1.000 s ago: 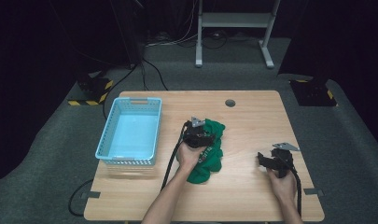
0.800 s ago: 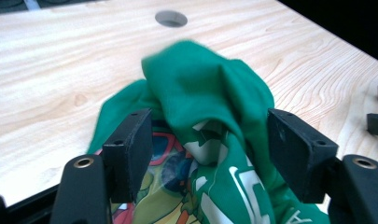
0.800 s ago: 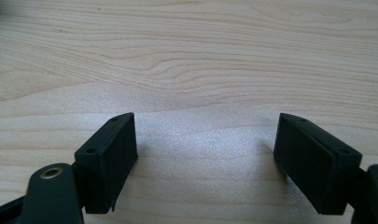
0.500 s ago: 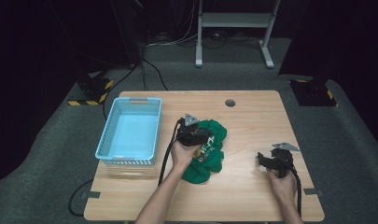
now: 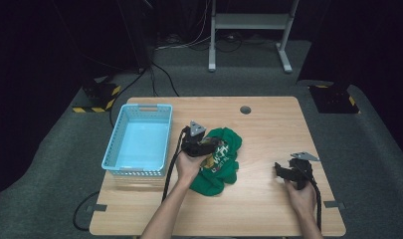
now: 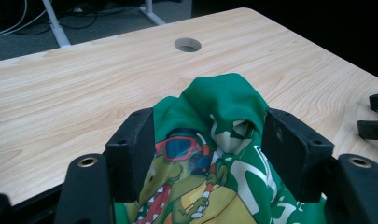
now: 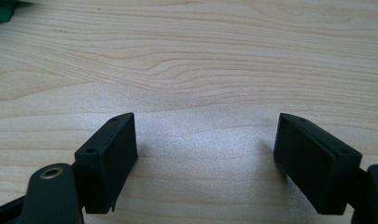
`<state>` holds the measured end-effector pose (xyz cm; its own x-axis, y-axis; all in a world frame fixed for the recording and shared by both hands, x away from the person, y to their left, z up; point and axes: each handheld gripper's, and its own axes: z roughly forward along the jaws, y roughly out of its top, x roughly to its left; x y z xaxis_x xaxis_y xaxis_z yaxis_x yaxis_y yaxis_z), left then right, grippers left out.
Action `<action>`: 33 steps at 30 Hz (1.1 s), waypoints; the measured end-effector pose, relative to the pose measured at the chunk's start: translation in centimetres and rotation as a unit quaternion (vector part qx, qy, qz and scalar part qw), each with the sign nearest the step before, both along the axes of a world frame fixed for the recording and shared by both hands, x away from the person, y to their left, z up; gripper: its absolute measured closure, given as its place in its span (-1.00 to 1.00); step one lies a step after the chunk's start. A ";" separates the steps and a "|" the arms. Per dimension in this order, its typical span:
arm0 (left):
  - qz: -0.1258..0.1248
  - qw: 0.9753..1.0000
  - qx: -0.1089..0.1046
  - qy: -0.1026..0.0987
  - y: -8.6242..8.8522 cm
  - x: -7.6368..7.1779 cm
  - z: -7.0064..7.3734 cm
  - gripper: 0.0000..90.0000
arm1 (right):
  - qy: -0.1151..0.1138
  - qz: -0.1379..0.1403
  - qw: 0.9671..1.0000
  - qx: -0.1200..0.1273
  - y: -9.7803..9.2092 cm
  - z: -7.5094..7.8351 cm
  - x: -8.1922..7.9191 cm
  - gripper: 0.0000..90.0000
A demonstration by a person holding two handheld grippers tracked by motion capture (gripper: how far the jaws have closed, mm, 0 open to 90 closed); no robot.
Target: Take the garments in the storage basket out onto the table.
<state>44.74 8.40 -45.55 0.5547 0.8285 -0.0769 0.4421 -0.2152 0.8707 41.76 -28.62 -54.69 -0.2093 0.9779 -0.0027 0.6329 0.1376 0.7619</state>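
Two grippers on the table: the left gripper (image 5: 209, 147) sits over the green shirt (image 5: 224, 162), jaws spread wide around a raised fold. The right gripper (image 5: 280, 170) rests apart, jaws wide and holding nothing.

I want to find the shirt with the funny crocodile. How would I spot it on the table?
Start at the wooden table and find the light blue basket on its left side. Just right of the basket lies a crumpled green shirt, with the left hand-held gripper around a fold. It is the only cloth there, printed with a cartoon crocodile wearing red goggles.

Tabletop (image 5: 268, 129): matt, smooth wood grain. Shirt (image 5: 224, 159) on it: soft green cloth, printed. Basket (image 5: 114, 144): glossy blue plastic lattice.
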 end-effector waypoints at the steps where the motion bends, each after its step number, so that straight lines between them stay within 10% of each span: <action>1: 0.001 1.000 -0.001 -0.001 0.1 -0.1 0.1 -0.22 | 0.000 0.000 1.000 0.000 0.0 0.0 0.0 -0.53; 33: 0.015 1.000 0.004 -0.019 4.1 -3.1 0.4 -0.23 | 0.000 0.000 1.000 0.000 0.0 0.0 0.0 -0.53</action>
<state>41.68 12.52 -45.19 0.5318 0.8455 -0.0494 0.4147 -0.2091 0.8856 41.75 -28.62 -54.69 -0.2096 0.9778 -0.0028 0.6331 0.1379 0.7617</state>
